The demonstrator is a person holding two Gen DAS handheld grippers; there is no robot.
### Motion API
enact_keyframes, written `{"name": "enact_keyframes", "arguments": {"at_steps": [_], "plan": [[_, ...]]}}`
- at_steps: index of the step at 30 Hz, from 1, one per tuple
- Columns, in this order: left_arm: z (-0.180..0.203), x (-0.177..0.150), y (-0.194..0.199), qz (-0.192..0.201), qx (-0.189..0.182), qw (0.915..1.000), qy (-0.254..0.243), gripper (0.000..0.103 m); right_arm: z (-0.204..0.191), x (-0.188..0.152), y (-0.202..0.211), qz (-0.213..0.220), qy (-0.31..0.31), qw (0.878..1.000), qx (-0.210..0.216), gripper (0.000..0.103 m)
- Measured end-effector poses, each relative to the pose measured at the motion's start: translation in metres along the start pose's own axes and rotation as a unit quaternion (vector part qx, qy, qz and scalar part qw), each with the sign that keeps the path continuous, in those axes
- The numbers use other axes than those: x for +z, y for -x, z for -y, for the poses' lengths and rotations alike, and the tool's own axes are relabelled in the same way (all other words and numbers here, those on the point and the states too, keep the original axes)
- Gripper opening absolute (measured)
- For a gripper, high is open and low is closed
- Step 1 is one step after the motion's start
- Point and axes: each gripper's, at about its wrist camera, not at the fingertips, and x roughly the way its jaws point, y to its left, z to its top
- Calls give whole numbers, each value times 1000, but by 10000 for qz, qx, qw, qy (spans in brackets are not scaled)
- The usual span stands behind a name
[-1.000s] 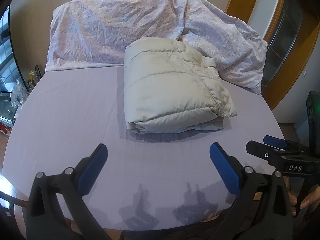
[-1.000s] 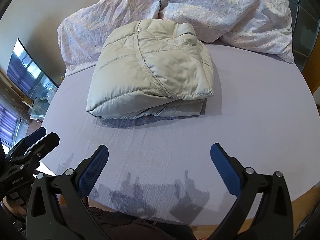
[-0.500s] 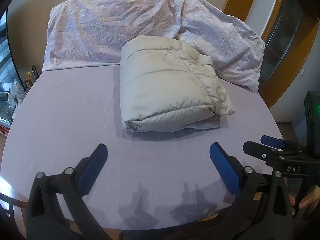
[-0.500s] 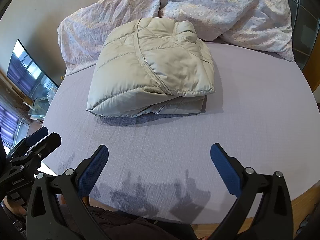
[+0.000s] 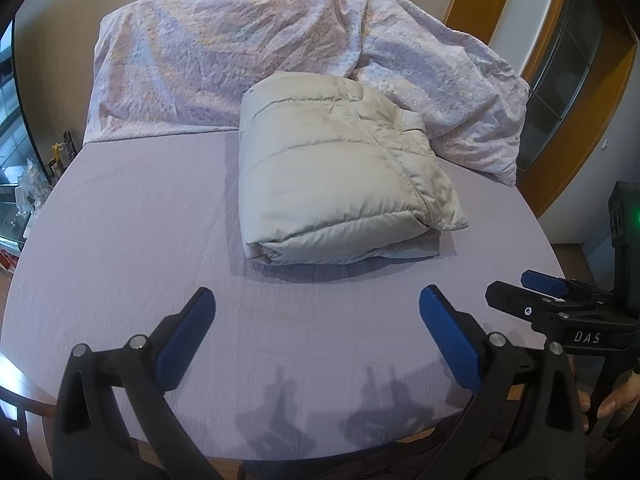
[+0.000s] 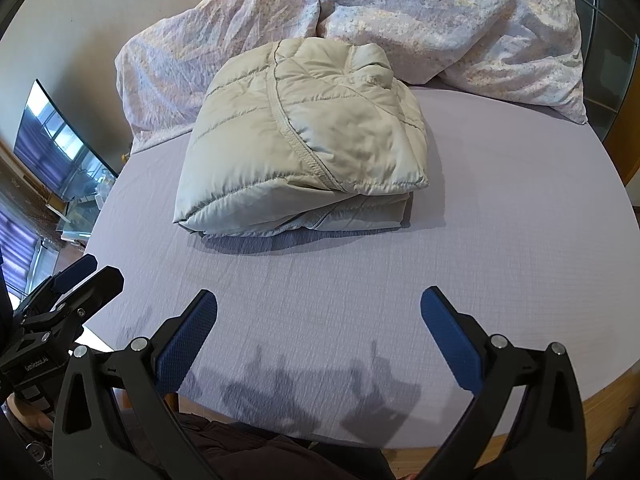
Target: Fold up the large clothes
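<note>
Folded puffer jacket [image 5: 336, 176] lies mid-bed [image 5: 120, 240], far edge touching the bedding heap [image 5: 224, 60]. Left tool [image 5: 316, 332] and right tool [image 6: 318, 330]: jaws apart, empty, near bed's foot. Risk: springy padding may push the 2 layers apart unpressed.

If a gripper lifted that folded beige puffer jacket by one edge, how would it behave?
The puffer jacket is soft, quilted and stacked in loose layers, so it would probably flop open. It looks puffy, so likely light for its bulk. Its sheen suggests slippery fabric that may slide between pads.
</note>
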Motion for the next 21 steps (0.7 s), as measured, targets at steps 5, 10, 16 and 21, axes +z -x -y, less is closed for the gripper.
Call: {"name": "enact_keyframes", "arguments": {"at_steps": [5, 10, 16, 21], "plan": [[0, 0, -1, -6, -2, 10000, -16, 101, 0, 0, 0, 1, -5, 10000, -2, 102], [1, 0, -1, -28, 15, 10000, -24, 101, 0, 0, 0, 0, 0, 10000, 1, 102], [1, 0, -1, -27, 10, 10000, -26, 101, -1, 0, 0, 2, -4, 10000, -3, 102], [0, 0, -1, -29, 5, 10000, -26, 101, -1, 0, 0, 3, -5, 10000, -5, 102]]}}
